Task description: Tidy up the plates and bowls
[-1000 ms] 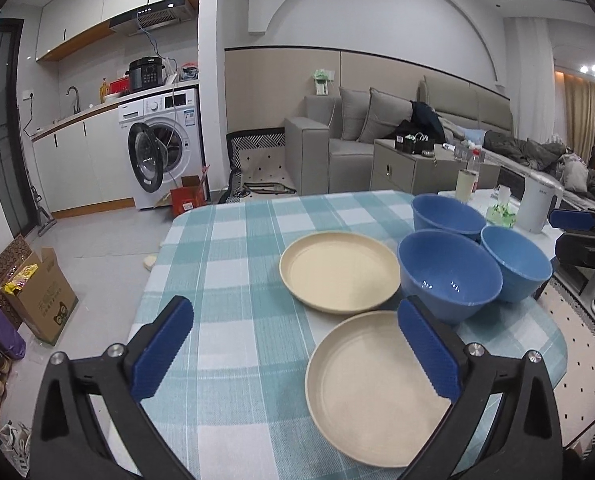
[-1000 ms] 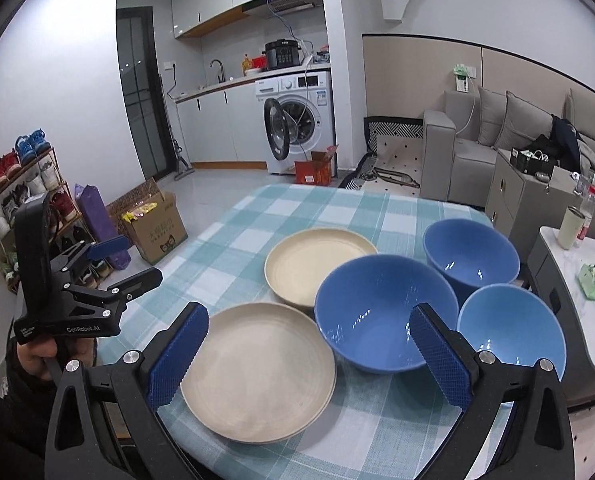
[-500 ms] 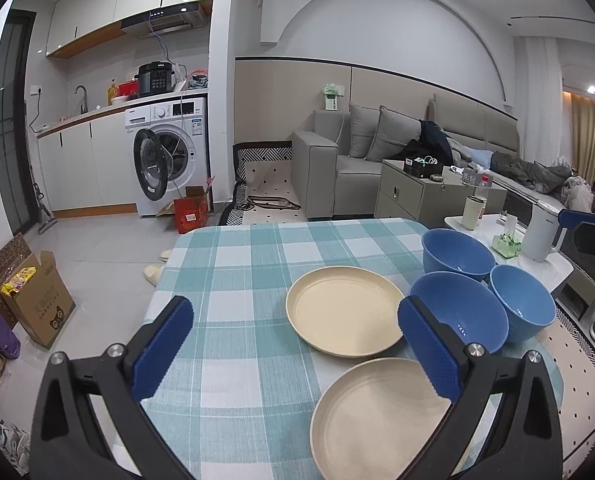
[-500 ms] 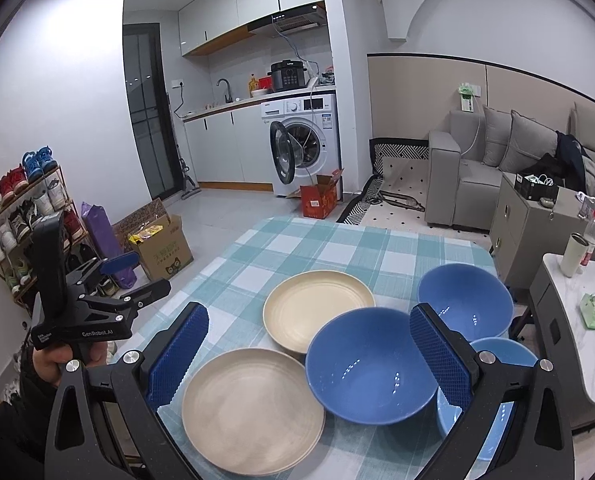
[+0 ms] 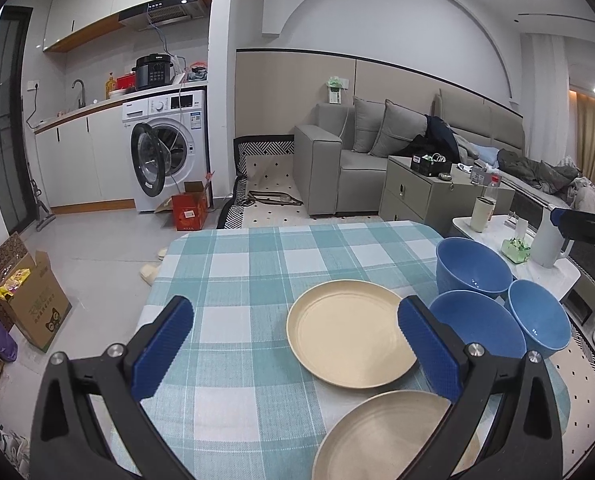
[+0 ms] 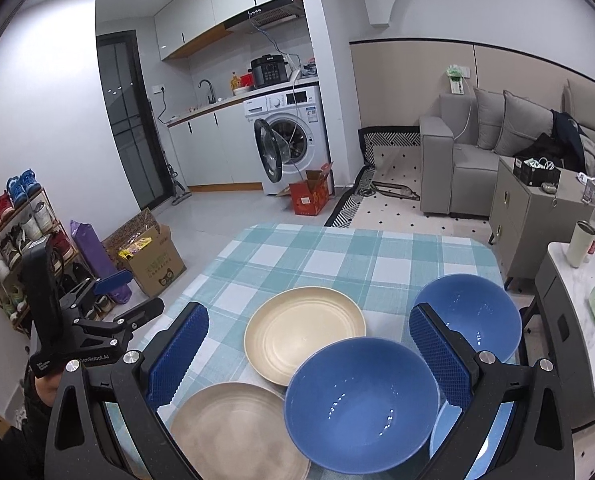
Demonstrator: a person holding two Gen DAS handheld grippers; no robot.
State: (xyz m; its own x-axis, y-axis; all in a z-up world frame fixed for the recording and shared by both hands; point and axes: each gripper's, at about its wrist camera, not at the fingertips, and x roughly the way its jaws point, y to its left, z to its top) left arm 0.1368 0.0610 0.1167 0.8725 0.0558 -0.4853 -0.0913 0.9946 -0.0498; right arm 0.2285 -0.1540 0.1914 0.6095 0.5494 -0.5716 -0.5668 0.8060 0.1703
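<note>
Two cream plates and three blue bowls sit on a checked table. In the left wrist view the far plate lies ahead, the near plate at the bottom right, the bowls to the right. In the right wrist view the big bowl sits between my fingers, with the far plate and near plate to its left. My left gripper is open and empty. My right gripper is open and empty, raised above the dishes.
A white side table with a cup and a jug stands right of the table. A cardboard box and a shoe rack are on the left. A washing machine and a sofa stand behind.
Both grippers have risen and drawn back from the table, so the dishes sit lower and closer in both views. Both grippers stay open.
</note>
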